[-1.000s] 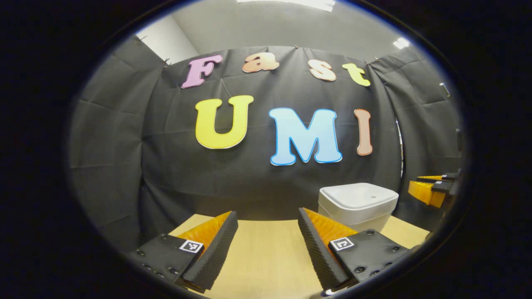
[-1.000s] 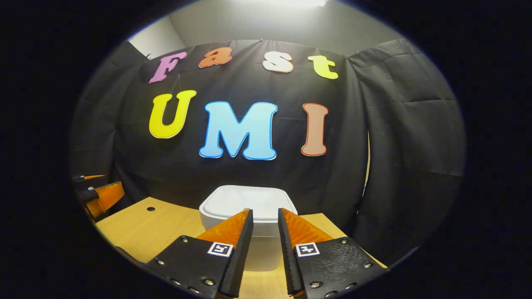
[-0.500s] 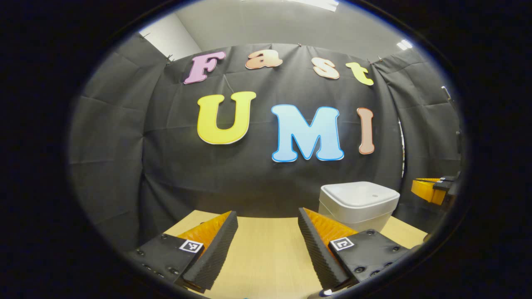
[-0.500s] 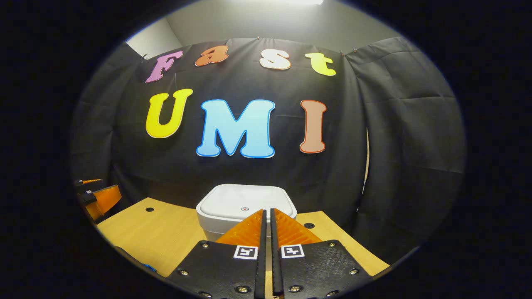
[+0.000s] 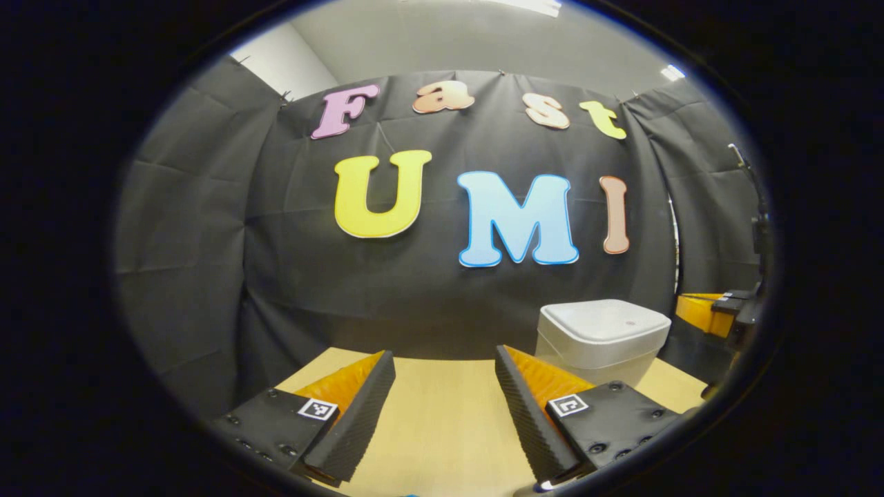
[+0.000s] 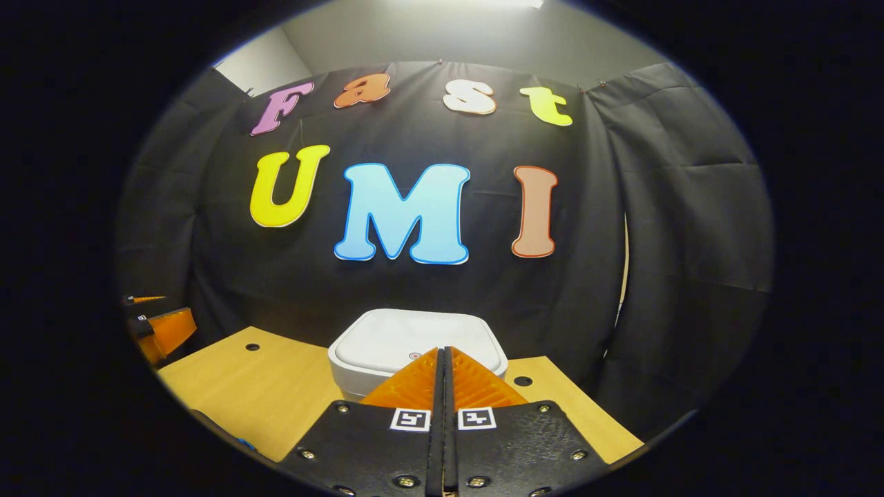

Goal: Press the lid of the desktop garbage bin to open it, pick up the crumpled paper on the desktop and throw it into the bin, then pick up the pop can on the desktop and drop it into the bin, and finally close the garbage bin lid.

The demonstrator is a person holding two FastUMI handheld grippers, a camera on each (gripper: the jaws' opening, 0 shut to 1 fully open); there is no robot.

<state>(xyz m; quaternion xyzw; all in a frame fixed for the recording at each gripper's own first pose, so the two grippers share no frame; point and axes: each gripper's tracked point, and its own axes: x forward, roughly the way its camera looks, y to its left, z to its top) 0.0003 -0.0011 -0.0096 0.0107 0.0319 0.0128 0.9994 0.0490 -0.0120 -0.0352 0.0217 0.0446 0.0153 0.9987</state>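
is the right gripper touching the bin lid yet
Cannot tell. In the right gripper view the shut right gripper overlaps the front of the bin lid, hiding any contact or gap.

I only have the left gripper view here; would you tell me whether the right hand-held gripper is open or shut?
Observer: Shut. In the right gripper view, the right hand-held gripper has its fingers pressed together with nothing between them.
Operator: Thank you. Where is it pointing?
Observer: At the garbage bin, toward the front middle of its closed lid, beside a small round mark. I cannot tell whether it touches.
Operator: Is there anything on the bin's far side?
Observer: A round hole in the desktop, just right of the bin.
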